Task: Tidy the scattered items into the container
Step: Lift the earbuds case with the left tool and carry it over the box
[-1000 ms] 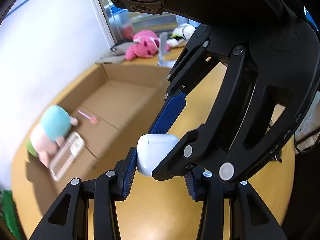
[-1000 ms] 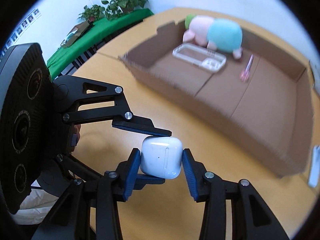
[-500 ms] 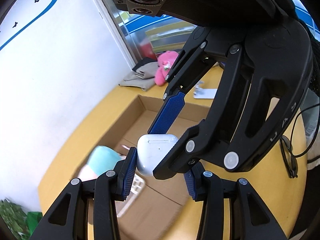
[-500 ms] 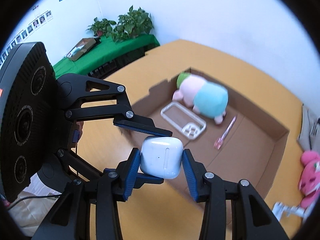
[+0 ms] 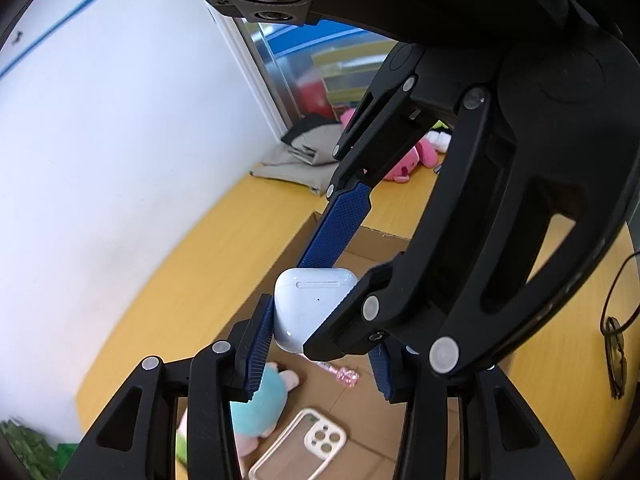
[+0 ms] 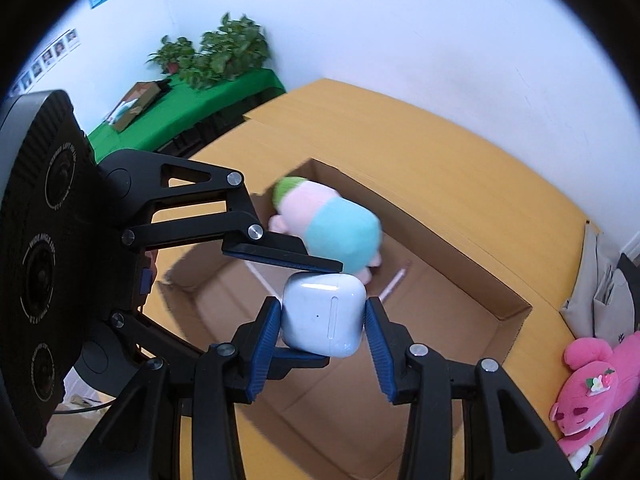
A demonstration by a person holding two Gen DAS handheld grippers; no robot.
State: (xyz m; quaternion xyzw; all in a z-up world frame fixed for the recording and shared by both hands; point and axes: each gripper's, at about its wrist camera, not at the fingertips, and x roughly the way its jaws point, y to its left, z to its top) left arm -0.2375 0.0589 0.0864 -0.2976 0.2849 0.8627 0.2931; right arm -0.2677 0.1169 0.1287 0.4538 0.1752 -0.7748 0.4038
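A white earbud case (image 5: 310, 306) is held in the air by both grippers at once. My left gripper (image 5: 316, 346) is shut on it from the sides, and my right gripper (image 6: 323, 326) is shut on the same case (image 6: 323, 314) crosswise. They hold it above the open cardboard box (image 6: 516, 314). Inside the box lie a teal and pink plush toy (image 6: 336, 230), a clear phone case (image 5: 302, 446) and a pink pen (image 5: 340, 374).
The box (image 5: 386, 240) sits on a yellow table (image 6: 432, 152) against a white wall. A pink plush (image 6: 592, 386) and folded grey cloth (image 5: 304, 154) lie on the table beyond the box. Glasses (image 5: 616, 344) lie at the right. A green bench with plants (image 6: 208, 64) stands behind.
Both grippers have carried the earbud case from beside the box, over the table, up and over the box interior. Their grip on the case is unchanged.
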